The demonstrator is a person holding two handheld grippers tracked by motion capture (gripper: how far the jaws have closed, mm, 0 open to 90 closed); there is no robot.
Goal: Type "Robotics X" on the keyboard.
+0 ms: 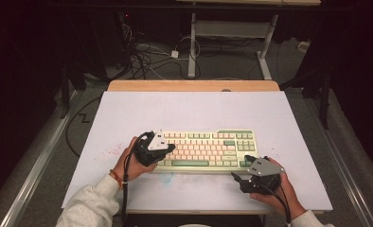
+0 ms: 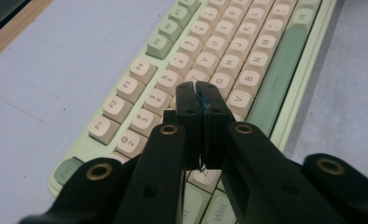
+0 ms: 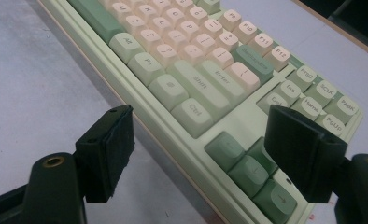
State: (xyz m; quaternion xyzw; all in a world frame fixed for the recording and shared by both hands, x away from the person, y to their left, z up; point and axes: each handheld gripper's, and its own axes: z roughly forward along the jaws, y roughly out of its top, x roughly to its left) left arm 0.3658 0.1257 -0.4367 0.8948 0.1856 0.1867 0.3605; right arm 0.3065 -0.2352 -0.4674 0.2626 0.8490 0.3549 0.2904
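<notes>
Two tools work our desk point(image 1: 128, 109): the right tool point(image 1: 239, 178), nearest us, gapes wide and empty beside the one keyboard's point(image 1: 208, 149) arrow-key corner. Our left tool point(image 1: 168, 150) has its jaws pressed together on nothing, tips poised over the letter keys at the keyboard's left end. Both hands grip from below, forearms angled inward. Beyond the desk, cables point(image 1: 146, 59) tangle on the floor.

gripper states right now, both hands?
Left gripper: shut, empty, tips over the keyboard letter keys.
Right gripper: open, empty, jaws straddling the keyboard's arrow-key corner.
</notes>
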